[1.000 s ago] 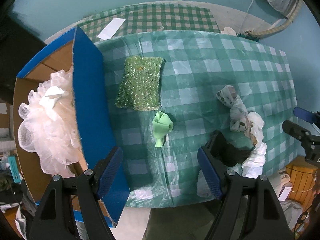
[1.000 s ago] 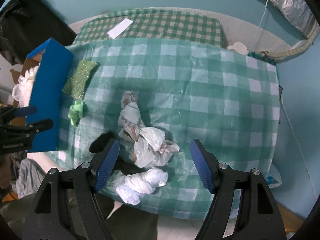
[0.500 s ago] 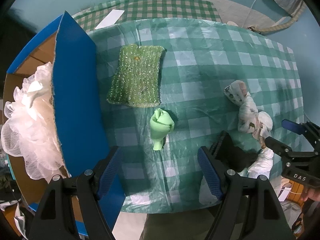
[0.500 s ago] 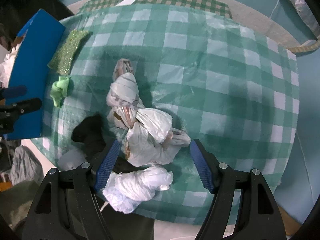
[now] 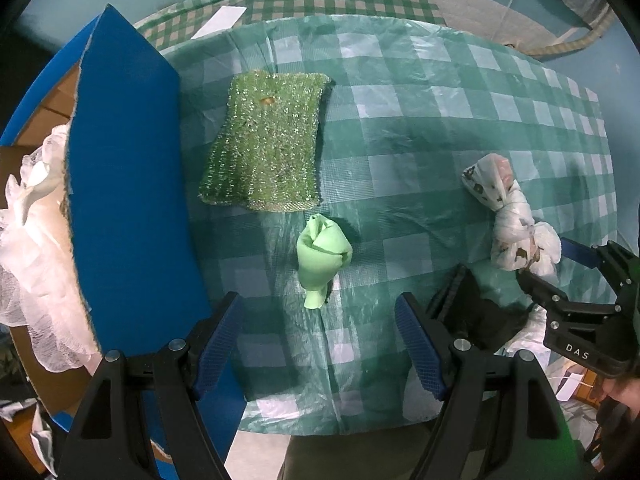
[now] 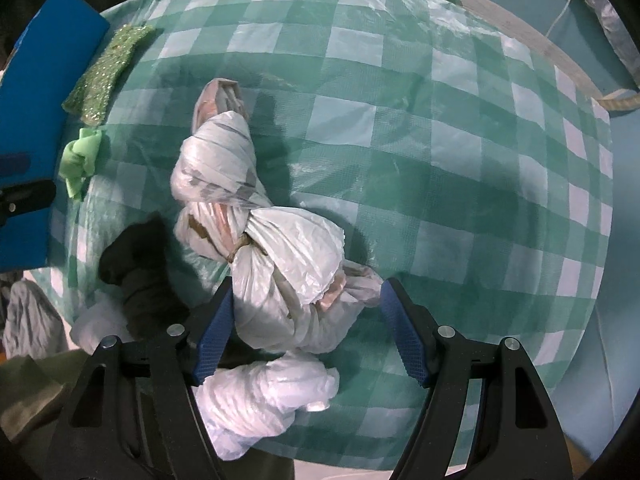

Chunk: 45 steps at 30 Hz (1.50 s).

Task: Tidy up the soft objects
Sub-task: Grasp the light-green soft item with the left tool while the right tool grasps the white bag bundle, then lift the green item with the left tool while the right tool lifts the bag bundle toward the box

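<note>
Green and white checks covering one tablecloth (image 5: pixel 420 128), spreading flat over the table. Lying on it: one sparkly green scrubby pad (image 5: pixel 266 142), one small light green cloth (image 5: pixel 322 258) rolled into a lump, one black cloth (image 6: pixel 138 276) bunching near the front edge, and two knotted plastic bag bundles. Standing at the left side of the cloth: one blue cardboard box (image 5: pixel 128 184), holding one white puffy net sponge (image 5: pixel 32 272) inside. Hovering over the front of the table: left gripper (image 5: pixel 318 346), with its two blue pads spread wide apart and gripping nothing. Sitting just ahead of that gap, a bit left of the middle and touching neither pad: the small light green cloth. Lying farther ahead, just past the light green cloth: the sparkly green scrubby pad, close beside the blue box wall. Reaching low over the bundles: right gripper (image 6: pixel 306 326), its two blue pads also spread wide, squeezing nothing yet. Poking in between those pads: the near end of the big printed bag bundle (image 6: pixel 256 220), with the left pad close to its side and the right pad close to its tip. Resting right under that gripper, at the table's front edge: the plain white bag bundle (image 6: pixel 260 398). Lying left of the left pad: the black cloth.
</note>
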Each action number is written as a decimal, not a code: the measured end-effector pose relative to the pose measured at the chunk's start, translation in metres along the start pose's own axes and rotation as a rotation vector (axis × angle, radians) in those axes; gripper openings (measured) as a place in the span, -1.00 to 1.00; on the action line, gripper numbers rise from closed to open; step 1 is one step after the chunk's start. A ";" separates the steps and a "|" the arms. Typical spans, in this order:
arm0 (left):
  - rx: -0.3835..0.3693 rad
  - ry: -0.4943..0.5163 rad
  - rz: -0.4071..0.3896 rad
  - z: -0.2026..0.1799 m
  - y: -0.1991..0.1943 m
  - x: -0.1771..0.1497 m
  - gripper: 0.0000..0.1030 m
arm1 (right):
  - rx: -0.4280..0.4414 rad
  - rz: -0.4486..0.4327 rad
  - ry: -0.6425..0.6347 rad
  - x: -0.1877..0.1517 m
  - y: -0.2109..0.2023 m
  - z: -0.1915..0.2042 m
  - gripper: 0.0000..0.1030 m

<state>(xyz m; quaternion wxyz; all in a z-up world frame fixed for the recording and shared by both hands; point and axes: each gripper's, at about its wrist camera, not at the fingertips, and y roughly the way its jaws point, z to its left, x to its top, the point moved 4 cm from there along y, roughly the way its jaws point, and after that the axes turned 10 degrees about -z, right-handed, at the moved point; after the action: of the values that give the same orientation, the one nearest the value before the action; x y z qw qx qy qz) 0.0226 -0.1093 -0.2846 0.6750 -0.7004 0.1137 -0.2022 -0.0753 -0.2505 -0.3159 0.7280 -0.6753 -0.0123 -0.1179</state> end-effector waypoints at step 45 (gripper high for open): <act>-0.040 -0.036 -0.060 -0.015 -0.002 -0.007 -0.51 | 0.139 -0.088 0.080 0.016 -0.071 -0.015 -0.61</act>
<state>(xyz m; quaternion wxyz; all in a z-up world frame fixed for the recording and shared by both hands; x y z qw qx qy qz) 0.0094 -0.1196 -0.2829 0.6566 -0.7202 0.0844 -0.2076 -0.0756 -0.2725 -0.2446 0.7669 -0.6169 -0.0213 -0.1756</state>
